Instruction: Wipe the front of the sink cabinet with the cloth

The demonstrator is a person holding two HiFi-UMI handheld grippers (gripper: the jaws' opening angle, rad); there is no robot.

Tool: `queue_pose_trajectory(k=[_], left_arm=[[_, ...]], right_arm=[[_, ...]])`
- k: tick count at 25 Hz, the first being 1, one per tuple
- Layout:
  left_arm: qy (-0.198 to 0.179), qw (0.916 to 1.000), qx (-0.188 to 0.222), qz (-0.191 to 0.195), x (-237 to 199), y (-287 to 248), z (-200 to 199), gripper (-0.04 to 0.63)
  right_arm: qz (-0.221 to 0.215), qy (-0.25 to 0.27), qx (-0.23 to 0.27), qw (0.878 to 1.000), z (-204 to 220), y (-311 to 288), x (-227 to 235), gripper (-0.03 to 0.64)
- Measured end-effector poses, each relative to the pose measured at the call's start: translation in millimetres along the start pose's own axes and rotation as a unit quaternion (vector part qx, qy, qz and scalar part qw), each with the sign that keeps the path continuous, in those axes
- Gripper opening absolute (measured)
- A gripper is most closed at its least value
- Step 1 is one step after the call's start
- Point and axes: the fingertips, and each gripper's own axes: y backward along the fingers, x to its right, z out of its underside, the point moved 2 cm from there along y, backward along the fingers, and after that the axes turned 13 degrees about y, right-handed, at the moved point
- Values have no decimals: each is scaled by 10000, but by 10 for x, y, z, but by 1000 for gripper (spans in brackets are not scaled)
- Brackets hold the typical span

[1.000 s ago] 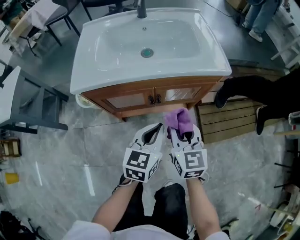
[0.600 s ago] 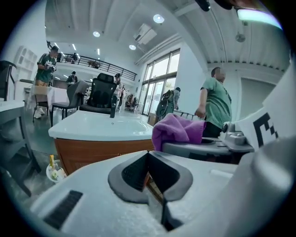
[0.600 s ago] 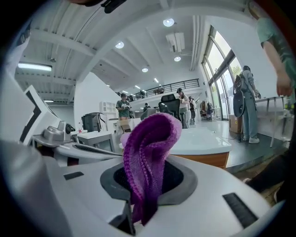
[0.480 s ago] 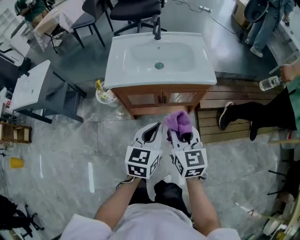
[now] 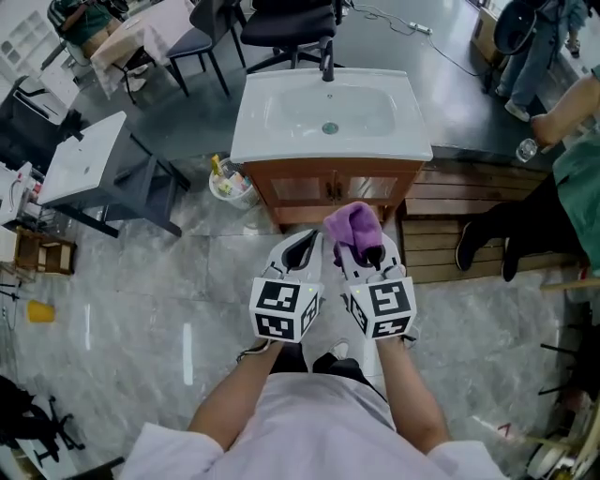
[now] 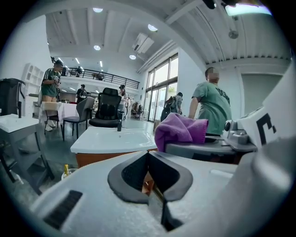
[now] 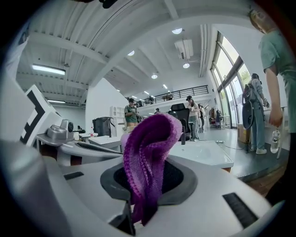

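Observation:
A purple cloth (image 5: 353,228) sticks up from my right gripper (image 5: 368,253), which is shut on it; the right gripper view shows the cloth (image 7: 148,157) pinched between the jaws. My left gripper (image 5: 300,251) is beside it, shut and empty, with its jaws (image 6: 149,172) closed together. Both are held side by side in front of the wooden sink cabinet (image 5: 328,190), short of its glass-panelled doors. A white basin (image 5: 330,114) with a dark tap tops the cabinet. The cloth (image 6: 180,130) also appears at right in the left gripper view.
A small bucket with bottles (image 5: 228,182) stands at the cabinet's left foot. A wooden pallet (image 5: 469,220) lies to the right, where a person's legs (image 5: 506,230) stand. A white side table (image 5: 84,164), chairs (image 5: 281,28) and people are farther back.
The head view has pulled back from the cabinet: the sink looks smaller and farther. Both grippers stay side by side, the cloth still held in the right one.

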Motion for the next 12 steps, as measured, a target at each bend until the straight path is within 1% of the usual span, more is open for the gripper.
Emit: queue_pose_trajectory(k=[7,12], left_arm=[[-58,9999,92,22,124,57,-42,6],[-57,9999,104,38,215,95,-47,6]], right_arm=[[-122,46,68,9999,-57,62,-44,78],[-133,-28,65,9999,-67,136,-31,78]])
